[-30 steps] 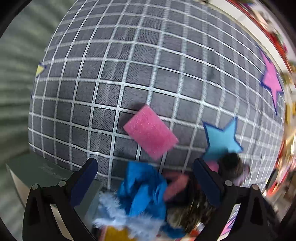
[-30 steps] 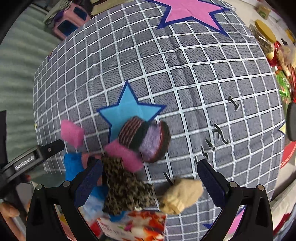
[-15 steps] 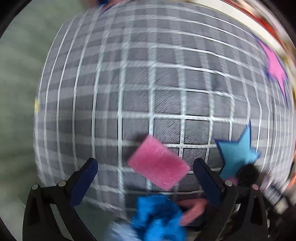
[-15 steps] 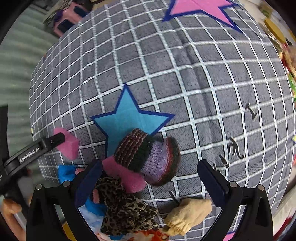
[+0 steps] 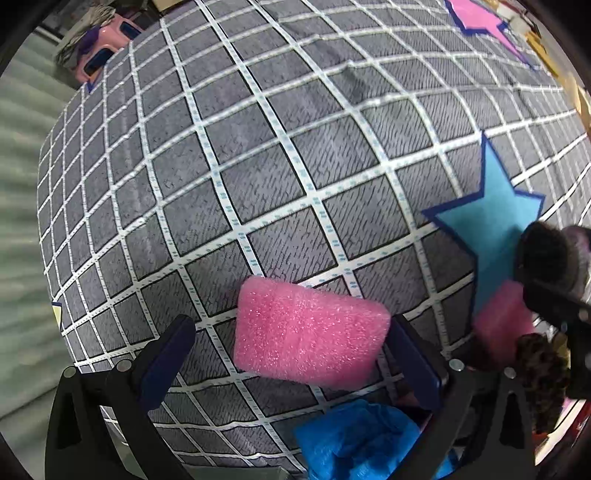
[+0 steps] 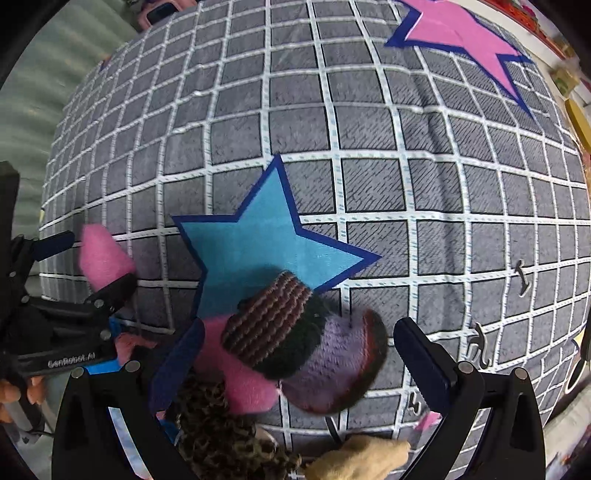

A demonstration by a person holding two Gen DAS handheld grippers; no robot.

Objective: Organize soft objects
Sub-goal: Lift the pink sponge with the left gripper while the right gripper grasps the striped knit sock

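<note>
A pink foam sponge [image 5: 308, 334] lies on the grey checked cloth [image 5: 280, 155], between the fingers of my open left gripper [image 5: 291, 358]; the right finger is at its edge. The sponge also shows in the right wrist view [image 6: 103, 258]. My open right gripper [image 6: 299, 360] straddles a striped knitted hat [image 6: 299, 339], brown, dark and purple, lying on a blue star patch [image 6: 258, 243]. The hat rests over a pink soft piece [image 6: 240, 380]. Neither gripper holds anything.
A blue cloth [image 5: 358, 439], a leopard-print fabric [image 6: 221, 443] and a beige soft piece [image 6: 354, 461] lie in a heap at the near edge of the cloth. A pink star patch [image 6: 461, 33] is far right. A pink toy [image 5: 99, 51] sits beyond the far left corner.
My left gripper has moved forward and down until the pink sponge lies between its fingers. My right gripper has closed in on the knitted hat, which now sits between its fingers.
</note>
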